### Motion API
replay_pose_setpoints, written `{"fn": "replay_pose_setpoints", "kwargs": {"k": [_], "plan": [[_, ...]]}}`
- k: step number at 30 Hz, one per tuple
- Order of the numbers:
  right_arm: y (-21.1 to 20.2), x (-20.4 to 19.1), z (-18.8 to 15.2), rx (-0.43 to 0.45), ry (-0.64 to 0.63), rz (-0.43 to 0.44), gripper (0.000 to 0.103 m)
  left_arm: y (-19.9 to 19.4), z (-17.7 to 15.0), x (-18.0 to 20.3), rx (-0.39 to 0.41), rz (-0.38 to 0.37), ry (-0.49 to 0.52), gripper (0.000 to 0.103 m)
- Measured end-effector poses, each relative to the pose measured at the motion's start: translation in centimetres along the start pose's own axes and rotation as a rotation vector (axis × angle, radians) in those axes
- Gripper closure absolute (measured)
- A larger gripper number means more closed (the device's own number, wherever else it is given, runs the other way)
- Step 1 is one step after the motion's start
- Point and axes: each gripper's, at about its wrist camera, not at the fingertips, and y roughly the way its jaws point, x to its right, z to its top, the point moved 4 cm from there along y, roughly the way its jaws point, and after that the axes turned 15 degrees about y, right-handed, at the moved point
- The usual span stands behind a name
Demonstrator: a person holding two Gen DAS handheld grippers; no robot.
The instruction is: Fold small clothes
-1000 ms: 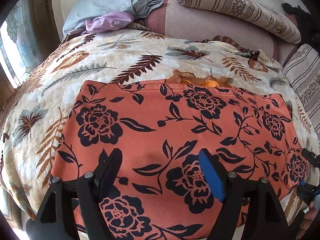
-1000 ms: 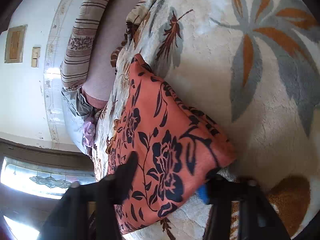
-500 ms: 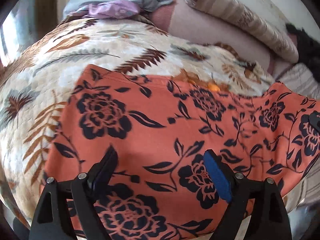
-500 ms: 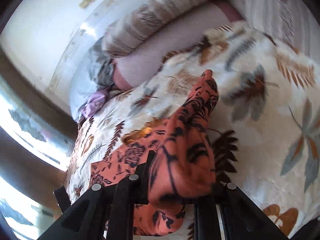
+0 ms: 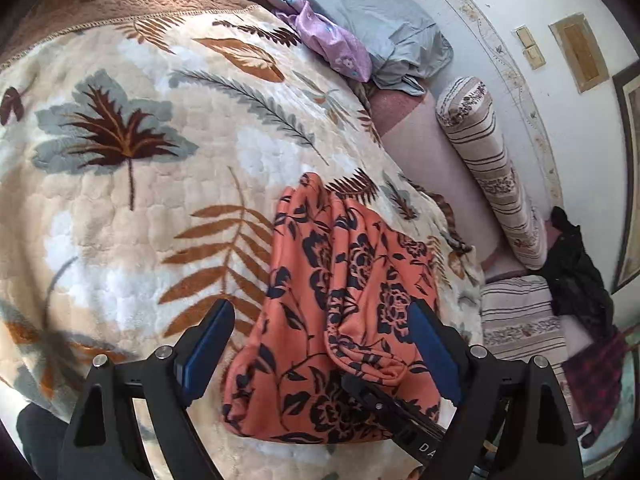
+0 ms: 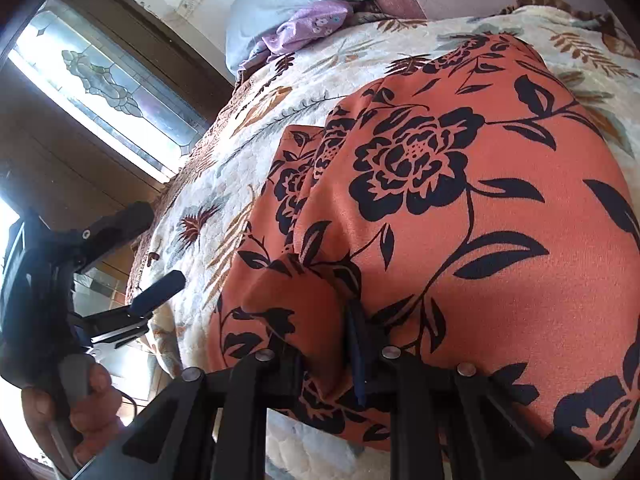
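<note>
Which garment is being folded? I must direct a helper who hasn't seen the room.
On the leaf-patterned blanket covering the bed lies an orange garment, pinched by the right gripper. Its black rose print sets it apart from the lilac cloth by the pillows.

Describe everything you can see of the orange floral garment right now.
The orange floral garment is thin, smooth-looking fabric, orange-red with black roses and leaves. It lies on the leaf-print blanket, doubled over itself in loose, rumpled folds, not yet a neat fold. The right gripper has just closed its fingers on a pinched bunch of its near edge. The left gripper stands open above it, not gripping.
</note>
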Motion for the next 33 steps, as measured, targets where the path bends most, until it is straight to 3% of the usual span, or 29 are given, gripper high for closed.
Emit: {"fn": "replay_pose_setpoints", "kwargs": {"k": [4, 7, 12, 19, 20, 22, 23, 26, 30, 33], "plan": [[0.3, 0.3, 0.7, -0.018, 0.014, 0.025, 0.082, 2.9, 1.6, 2.7, -0.072, -0.152, 0.027, 0.015], [0.1, 0.1, 0.3, -0.001, 0.031, 0.054, 0.082, 6.1, 3.0, 2.9, -0.171, -0.127, -0.002, 0.015], [-0.5, 0.7, 0.3, 0.001, 0.048, 0.099, 0.082, 10.1, 4.9, 3.4, -0.255, -0.073, 0.035, 0.015], [-1.3, 1.5, 0.1, -0.008, 0.067, 0.157, 0.083, 14.1, 5.0, 3.8, -0.365, -0.085, 0.045, 0.015], [-1.5, 1.6, 0.1, -0.008, 0.067, 0.163, 0.083, 14.5, 4.8, 3.8, -0.377, -0.075, 0.048, 0.017], [-1.8, 1.8, 0.1, -0.010, 0.066, 0.171, 0.083, 15.0, 4.6, 4.2, -0.394, -0.079, 0.075, 0.042], [-2.0, 1.7, 0.1, -0.009, 0.062, 0.172, 0.083, 15.2, 4.5, 4.3, -0.419, -0.056, 0.093, 0.082], [-2.7, 0.8, 0.1, 0.004, 0.025, 0.164, 0.083, 13.8, 5.2, 5.8, -0.362, -0.045, 0.167, 0.087], [-5.3, -2.8, -0.5, 0.042, -0.081, 0.184, 0.084, 8.2, 6.8, 7.8, -0.217, -0.073, 0.250, 0.087], [-4.8, -4.9, -1.8, 0.022, -0.146, 0.164, 0.083, 7.4, 6.9, 5.5, -0.235, -0.071, 0.242, 0.084]]}}
